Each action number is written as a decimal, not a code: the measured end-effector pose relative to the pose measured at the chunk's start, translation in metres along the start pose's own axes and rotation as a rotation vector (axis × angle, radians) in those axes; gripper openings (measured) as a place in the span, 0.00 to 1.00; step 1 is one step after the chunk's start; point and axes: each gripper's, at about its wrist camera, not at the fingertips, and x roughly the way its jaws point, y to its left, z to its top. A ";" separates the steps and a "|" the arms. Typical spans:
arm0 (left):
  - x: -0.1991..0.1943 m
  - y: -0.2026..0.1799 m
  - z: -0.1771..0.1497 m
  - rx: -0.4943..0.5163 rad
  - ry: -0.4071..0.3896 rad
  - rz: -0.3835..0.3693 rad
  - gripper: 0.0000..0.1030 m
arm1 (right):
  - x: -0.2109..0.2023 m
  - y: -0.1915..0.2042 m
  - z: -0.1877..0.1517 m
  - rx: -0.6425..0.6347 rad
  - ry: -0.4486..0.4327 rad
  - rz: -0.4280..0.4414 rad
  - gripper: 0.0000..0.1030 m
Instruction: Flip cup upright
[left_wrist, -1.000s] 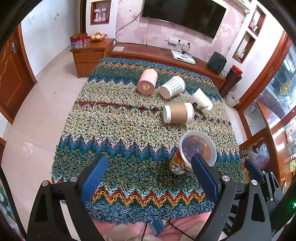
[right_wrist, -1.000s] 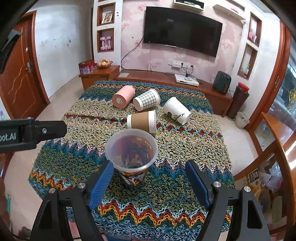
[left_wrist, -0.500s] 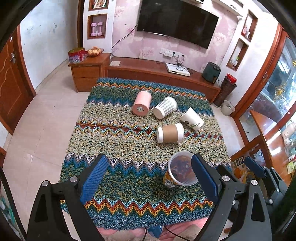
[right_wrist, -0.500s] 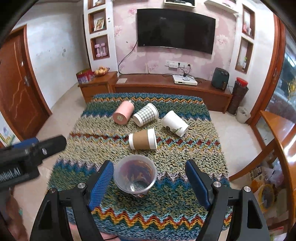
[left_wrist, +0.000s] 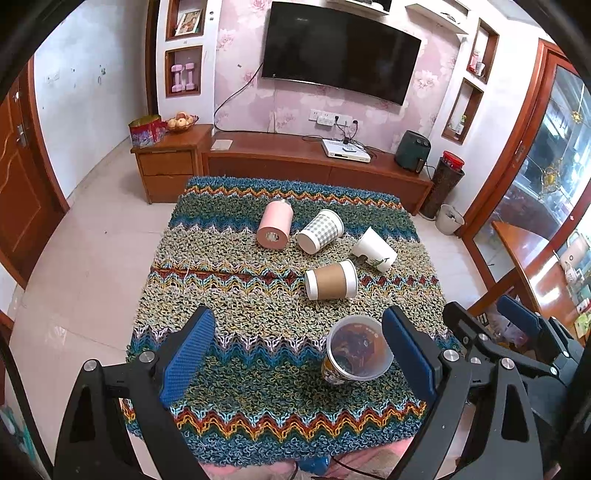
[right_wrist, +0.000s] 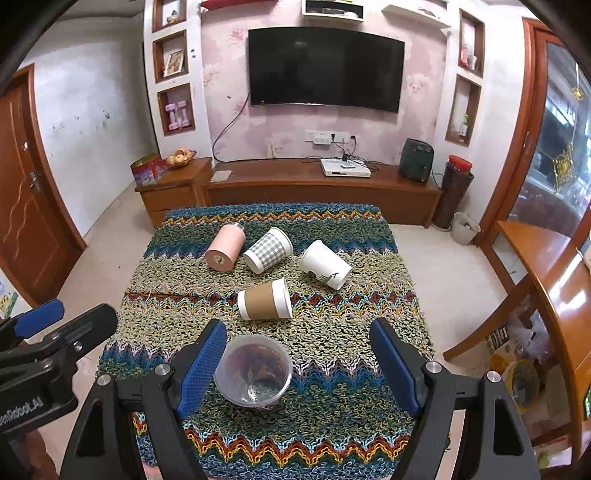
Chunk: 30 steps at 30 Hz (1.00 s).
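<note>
A clear-rimmed patterned cup (left_wrist: 356, 349) (right_wrist: 254, 371) stands upright on the woven cloth (left_wrist: 236, 295) near its front edge. A brown-sleeved cup (left_wrist: 331, 284) (right_wrist: 264, 299), a checked cup (left_wrist: 320, 231) (right_wrist: 268, 250), a white cup (left_wrist: 374, 249) (right_wrist: 324, 264) and a pink bottle (left_wrist: 275, 224) (right_wrist: 225, 247) lie on their sides farther back. My left gripper (left_wrist: 297, 356) is open and empty, above the front of the cloth. My right gripper (right_wrist: 297, 369) is open and empty, with the upright cup beside its left finger (right_wrist: 201, 369).
A wooden TV bench (right_wrist: 321, 184) and side cabinet (left_wrist: 168, 162) stand behind the table under a wall TV (right_wrist: 325, 70). A wooden table (right_wrist: 554, 280) is at the right. A door (right_wrist: 26, 199) is at the left. The right gripper's body (left_wrist: 517, 339) shows at the left view's right edge.
Both grippers have pulled back and up from the table. The upright cup now looks smaller and stands free; the right gripper stays open.
</note>
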 end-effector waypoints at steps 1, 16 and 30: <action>0.000 0.000 0.001 0.001 -0.004 0.002 0.91 | 0.001 -0.001 0.001 0.004 0.002 -0.003 0.78; 0.004 -0.006 0.005 0.017 0.013 0.021 0.91 | -0.004 -0.010 0.011 0.047 0.015 -0.029 0.78; 0.005 -0.014 0.005 0.039 0.024 0.038 0.91 | -0.007 -0.009 0.013 0.045 0.010 -0.024 0.78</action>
